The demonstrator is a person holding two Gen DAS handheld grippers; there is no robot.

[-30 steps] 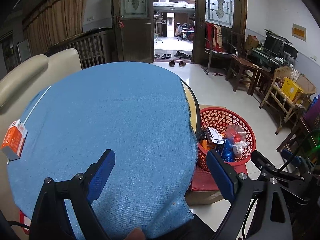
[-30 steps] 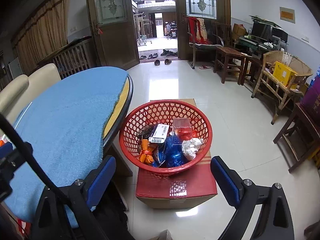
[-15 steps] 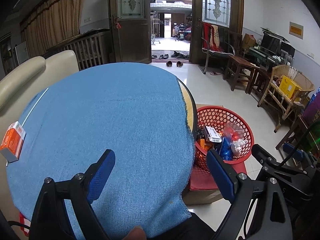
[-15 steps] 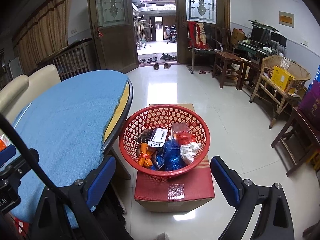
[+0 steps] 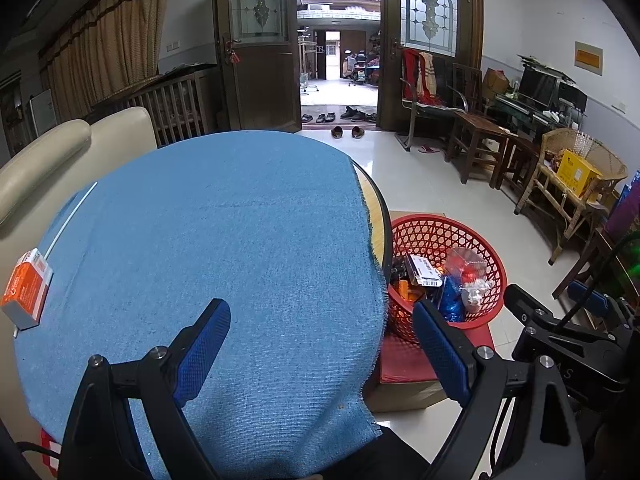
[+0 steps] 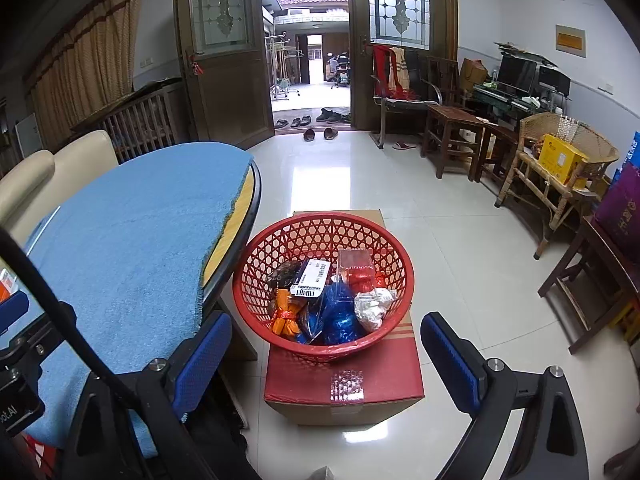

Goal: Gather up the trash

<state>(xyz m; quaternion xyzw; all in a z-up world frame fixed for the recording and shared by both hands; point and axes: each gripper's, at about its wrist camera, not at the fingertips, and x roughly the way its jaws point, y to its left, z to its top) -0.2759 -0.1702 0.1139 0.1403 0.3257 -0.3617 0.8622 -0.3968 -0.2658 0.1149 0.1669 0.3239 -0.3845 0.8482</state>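
**Both grippers held wide and empty above the surface and the trash basket**

The left gripper [image 5: 320, 344] hangs over the near edge of the round surface [image 5: 376, 204], its blue-padded fingers [image 5: 200, 350] spread wide with nothing between them; beneath them lies only the blue cloth [image 5: 224, 240] that covers most of the surface. At the far left rim of that cloth rests a small orange-and-white carton [image 5: 26, 290], well apart from the left fingers, with a thin white line running along the cloth's edge beside it. A cream chair back [image 5: 60, 152] stands beyond the surface.

The right gripper [image 6: 324, 354] is likewise spread wide and holds nothing; its fingers [image 6: 450, 364] frame the near rim of a red plastic basket [image 6: 320, 228]. The basket sits on a red-topped cardboard box [image 6: 344, 384] on the tiled floor [image 6: 400, 184], just beside the edge of the surface. Inside it lies collected trash: a dark packet with a white barcode label [image 6: 310, 278], a clear box with red contents [image 6: 356, 270], crumpled blue wrapping [image 6: 340, 320], an orange wrapper [image 6: 285, 314] and crumpled white-and-clear wrapping [image 6: 374, 306]. In the left wrist view the right gripper's black frame appears at the lower right, beyond the basket.

Farther out, wooden double doors [image 6: 224, 64] stand open onto a courtyard, with shoes on the threshold; wooden stools and a wicker chair [image 6: 568, 168] carrying a yellow box line the right wall.
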